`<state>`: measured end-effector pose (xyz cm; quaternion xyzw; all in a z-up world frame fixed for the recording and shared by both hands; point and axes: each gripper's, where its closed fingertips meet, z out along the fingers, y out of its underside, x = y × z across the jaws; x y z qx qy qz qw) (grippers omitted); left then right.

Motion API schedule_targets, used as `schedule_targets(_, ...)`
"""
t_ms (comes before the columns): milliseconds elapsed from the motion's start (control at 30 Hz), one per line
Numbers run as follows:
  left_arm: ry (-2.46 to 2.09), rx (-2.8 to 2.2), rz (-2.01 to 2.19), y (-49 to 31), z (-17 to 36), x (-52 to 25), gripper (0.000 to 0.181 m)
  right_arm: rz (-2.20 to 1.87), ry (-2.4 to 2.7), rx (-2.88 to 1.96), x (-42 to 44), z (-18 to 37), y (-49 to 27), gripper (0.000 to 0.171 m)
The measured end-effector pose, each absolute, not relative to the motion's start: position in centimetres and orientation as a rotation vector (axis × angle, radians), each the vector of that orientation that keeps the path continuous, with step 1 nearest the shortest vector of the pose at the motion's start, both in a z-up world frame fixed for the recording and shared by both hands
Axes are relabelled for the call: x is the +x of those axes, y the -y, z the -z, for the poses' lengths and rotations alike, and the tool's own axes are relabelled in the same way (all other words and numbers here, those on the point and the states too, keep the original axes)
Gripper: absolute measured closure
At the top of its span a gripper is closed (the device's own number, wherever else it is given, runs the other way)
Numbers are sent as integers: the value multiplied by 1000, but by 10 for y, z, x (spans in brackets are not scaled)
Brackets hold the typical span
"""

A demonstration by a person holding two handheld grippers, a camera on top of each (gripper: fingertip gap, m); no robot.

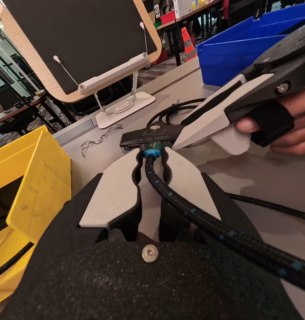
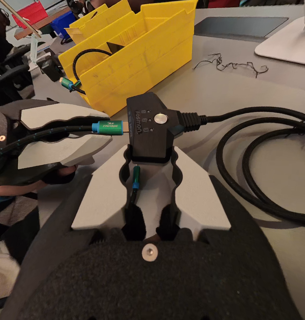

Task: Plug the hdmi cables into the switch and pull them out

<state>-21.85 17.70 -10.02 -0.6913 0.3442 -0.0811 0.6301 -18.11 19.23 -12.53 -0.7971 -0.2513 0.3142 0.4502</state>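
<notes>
Yellow bin (image 2: pixel 131 57): beside the switch (image 2: pixel 148 131), braided cable (image 2: pixel 79 65) inside.
Left hand-held gripper (image 1: pixel 151 152): clamps green plug (image 1: pixel 152 147) at switch.
Right hand-held gripper (image 2: pixel 151 155): grips switch.
Blue bin (image 1: pixel 234 57): left view only.

switch (image 2: pixel 149 128) lies on the table (image 2: pixel 217 90), bin (image 2: pixel 131 52) behind it, coiled cable (image 2: pixel 234 173) right

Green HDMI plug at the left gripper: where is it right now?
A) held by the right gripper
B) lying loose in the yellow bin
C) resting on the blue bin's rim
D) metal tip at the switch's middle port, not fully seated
D: in the right wrist view the green HDMI plug has its metal tip at the switch, with bare metal showing; the left gripper is closed around its cable.
</notes>
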Motion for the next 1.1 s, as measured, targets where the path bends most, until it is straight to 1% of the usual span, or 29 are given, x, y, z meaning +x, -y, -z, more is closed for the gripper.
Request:
schedule_targets(233, -734, -1488, 269, -175, 87, -219, 161, -788, 620, -1916, -183, 114, -189, 125)
schedule_targets(300, -708, -1468, 250, -177, 86, -218, 161, -839, 589, -1918, -186, 112, -187, 125)
schedule_targets(467, -728, -1442, 276, -179, 88, -213, 161, -797, 584, -1903, -180, 112, -190, 125)
schedule_targets(800, -767, -1453, 240, -185, 88, -215, 161, -876, 539, -1903, -180, 112, -193, 125)
schedule_targets(967, -760, -1557, 307, -198, 102, -221, 161, -803, 594, -1873, -167, 118, -195, 123)
schedule_targets(1100, -838, -1594, 258, -200, 112, -218, 161, -733, 625, -1983, -160, 139, -199, 120)
